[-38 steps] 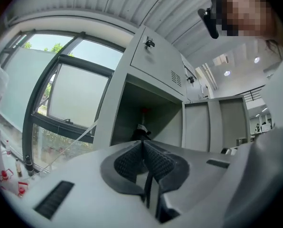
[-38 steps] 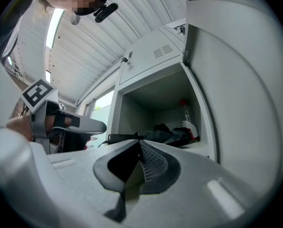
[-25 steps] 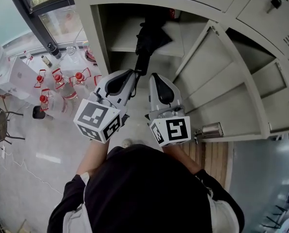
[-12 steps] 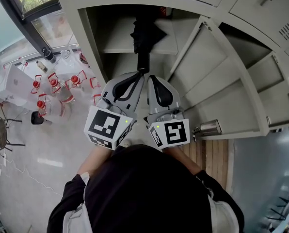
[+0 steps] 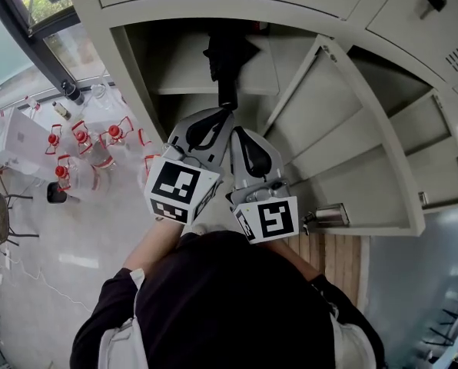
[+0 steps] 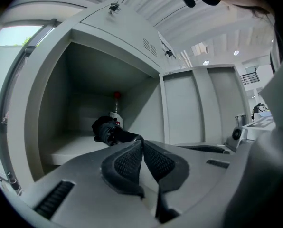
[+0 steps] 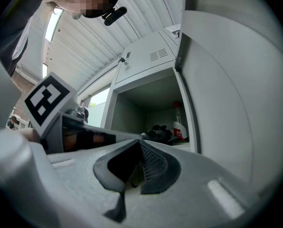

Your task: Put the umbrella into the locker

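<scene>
**1 umbrella (image 5: 226,56) on locker (image 5: 137,83) shelf, L claw (image 5: 227,112) on its handle**

Count: 1 black umbrella, 1 red-capped bottle (image 7: 180,125), 2 claws, 1 open locker w/ door (image 5: 344,129) swung out to the right. Both claws point abt level into the opening, side by side, nearly touching. L claw: jaws pinched shut on the umbrella's handle end. R claw (image 5: 237,131): jaws closed, nothing btwn them. Umbrella is folded, its bunched fabric lying on the shelf (image 5: 183,68) toward the back, straight handle sticking out past the shelf's front edge. Bottle stands at the shelf's back, just right of the umbrella.
</scene>
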